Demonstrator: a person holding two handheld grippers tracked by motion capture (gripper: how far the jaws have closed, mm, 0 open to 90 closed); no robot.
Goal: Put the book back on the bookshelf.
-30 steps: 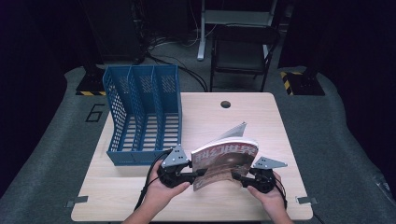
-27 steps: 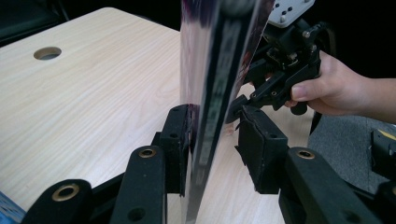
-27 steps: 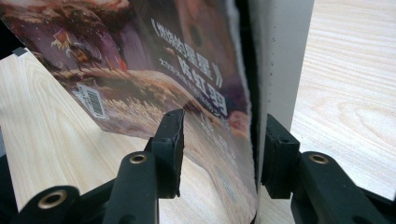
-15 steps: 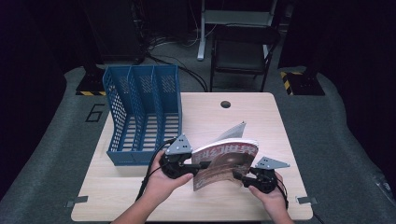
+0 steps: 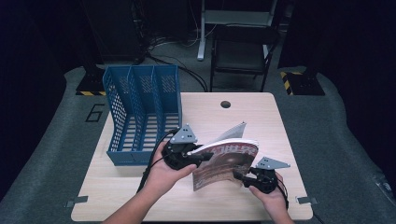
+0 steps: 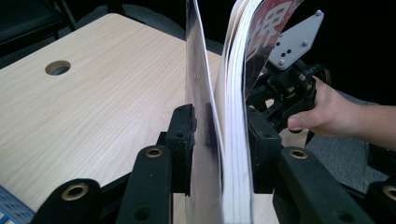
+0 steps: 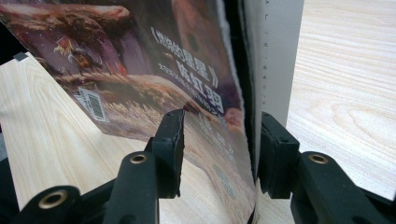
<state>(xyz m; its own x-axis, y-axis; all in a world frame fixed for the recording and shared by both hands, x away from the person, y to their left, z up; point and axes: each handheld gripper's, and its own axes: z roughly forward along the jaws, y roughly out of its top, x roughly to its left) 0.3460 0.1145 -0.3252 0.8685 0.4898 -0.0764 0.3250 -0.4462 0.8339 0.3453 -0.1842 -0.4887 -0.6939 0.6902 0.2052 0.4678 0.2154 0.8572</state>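
Note:
A magazine [image 5: 225, 160] with a reddish-brown cover stands nearly upright over the front of the wooden table [image 5: 261, 121], its pages fanning at the top. My left gripper [image 5: 201, 157] is shut on its left edge. In the left gripper view the two jaws press the pages [image 6: 233, 107] from both sides at my left gripper [image 6: 219, 137]. My right gripper [image 5: 239, 176] is at the magazine's lower right corner. In the right gripper view the cover [image 7: 140, 70] passes between my right gripper's [image 7: 222, 140] jaws, which straddle it with a gap on the left side.
A blue three-slot file rack [image 5: 140, 112] stands at the table's left, just behind the left hand. A round cable hole [image 5: 226, 104] sits near the far edge. A dark chair [image 5: 243, 51] is beyond the table. The other hand's gripper [image 6: 289, 88] is behind the pages.
The left gripper has risen and moved away from the person, tipping the magazine from a low slant to nearly upright. The right gripper has stayed at the lower right corner.

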